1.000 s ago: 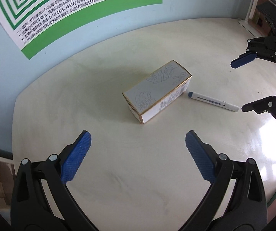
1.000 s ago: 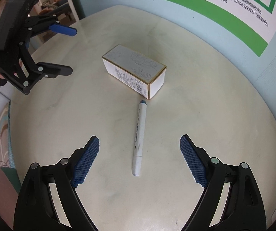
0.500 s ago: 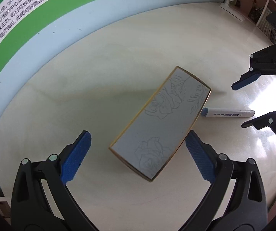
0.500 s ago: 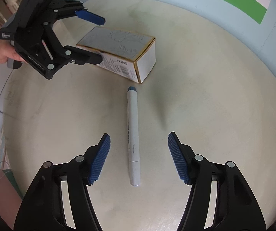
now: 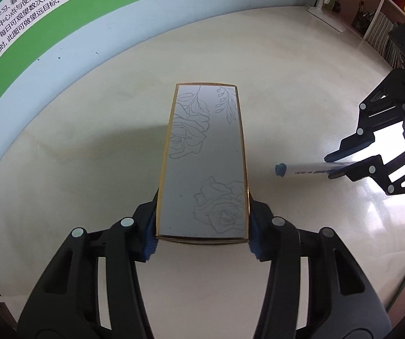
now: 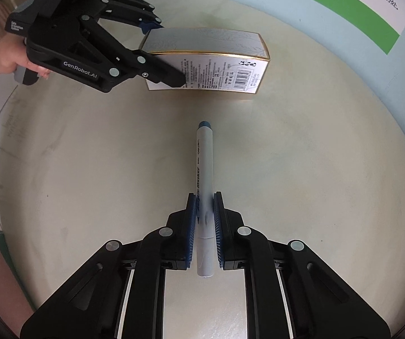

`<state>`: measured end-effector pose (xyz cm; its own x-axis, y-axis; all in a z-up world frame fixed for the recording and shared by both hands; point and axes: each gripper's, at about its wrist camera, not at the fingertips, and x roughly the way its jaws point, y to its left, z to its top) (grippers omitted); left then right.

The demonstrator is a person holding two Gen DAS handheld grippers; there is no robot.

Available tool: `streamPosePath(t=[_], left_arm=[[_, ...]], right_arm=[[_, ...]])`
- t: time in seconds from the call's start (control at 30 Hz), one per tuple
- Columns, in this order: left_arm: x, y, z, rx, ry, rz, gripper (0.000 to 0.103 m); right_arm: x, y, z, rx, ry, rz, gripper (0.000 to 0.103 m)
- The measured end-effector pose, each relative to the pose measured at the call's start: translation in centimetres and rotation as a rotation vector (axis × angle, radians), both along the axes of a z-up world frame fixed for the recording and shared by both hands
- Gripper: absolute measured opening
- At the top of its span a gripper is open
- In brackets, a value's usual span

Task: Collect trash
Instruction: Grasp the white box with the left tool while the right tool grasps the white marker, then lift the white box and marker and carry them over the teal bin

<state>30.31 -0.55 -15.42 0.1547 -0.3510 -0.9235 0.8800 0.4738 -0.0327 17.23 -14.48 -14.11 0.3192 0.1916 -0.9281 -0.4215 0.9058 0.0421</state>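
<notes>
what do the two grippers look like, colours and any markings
Both are black linkage frames with round silver pivot pins and ribbed blue pads. The left gripper carries white "GenRobot.AI" lettering on its side, seen from the right wrist view. The right gripper matches. No cables show; a bare hand holds the left one.

A round cream table (image 5: pixel 95 147) is set against a pale blue wall (image 5: pixel 134 19). A green-and-white poster (image 5: pixel 47 2) with Chinese text is fixed to the wall. Open shelving (image 5: pixel 371 14) with books is seen beyond the table. Bright glare is noted on the tabletop.
</notes>
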Motion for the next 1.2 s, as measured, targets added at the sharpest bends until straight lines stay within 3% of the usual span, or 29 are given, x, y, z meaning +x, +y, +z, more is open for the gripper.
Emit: streamPosePath(t=[0.27, 0.7, 1.2], left_arm=[[-1.5, 0.9, 3.4, -0.013, -0.049, 0.056, 0.047], [-6.2, 5.7, 7.5, 0.001, -0.120, 0.194, 0.047], [-15.9, 10.3, 10.4, 0.026, -0.168, 0.481, 0.047]], right_arm=[[0.5, -1.8, 2.8, 0.003, -0.041, 0.027, 0.014], [-2.5, 1.3, 5.8, -0.004, -0.123, 0.135, 0.014], [-6.3, 3.1, 9.0, 0.031, -0.185, 0.387, 0.014]])
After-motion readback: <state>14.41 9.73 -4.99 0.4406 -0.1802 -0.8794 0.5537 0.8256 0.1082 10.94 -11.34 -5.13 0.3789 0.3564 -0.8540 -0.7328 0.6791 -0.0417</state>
